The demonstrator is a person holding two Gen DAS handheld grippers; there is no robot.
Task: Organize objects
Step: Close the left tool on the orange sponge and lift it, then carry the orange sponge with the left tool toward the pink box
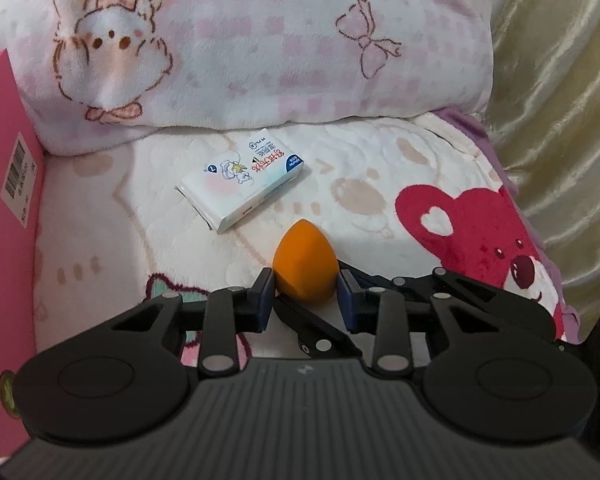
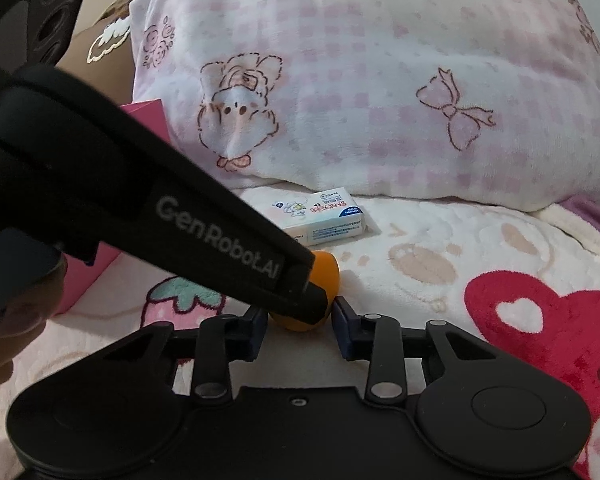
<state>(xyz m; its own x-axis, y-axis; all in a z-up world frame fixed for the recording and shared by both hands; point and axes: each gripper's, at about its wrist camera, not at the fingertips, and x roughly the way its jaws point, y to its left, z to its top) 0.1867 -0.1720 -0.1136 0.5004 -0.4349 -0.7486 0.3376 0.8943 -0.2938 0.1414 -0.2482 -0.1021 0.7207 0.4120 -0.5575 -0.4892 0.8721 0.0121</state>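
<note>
An orange egg-shaped makeup sponge (image 1: 305, 268) stands on the cream blanket (image 1: 112, 220), pointed end up. My left gripper (image 1: 305, 294) has its blue pads pressed on the sponge's two sides. In the right wrist view the left gripper's finger (image 2: 300, 280) lies across the sponge (image 2: 328, 274) and hides part of it. My right gripper (image 2: 300, 326) has the sponge's lower end between its pads, which touch its sides. The right gripper's black fingers (image 1: 316, 324) show under the sponge in the left wrist view. A white tissue pack (image 1: 244, 180) lies flat just beyond the sponge.
A pink box (image 1: 8, 184) stands at the left edge. A pink checked pillow (image 1: 260, 40) fills the back. A red bear print (image 1: 480, 232) marks the blanket at the right, beside a gold curtain (image 1: 560, 80). A person's hand (image 2: 16, 320) holds the left gripper.
</note>
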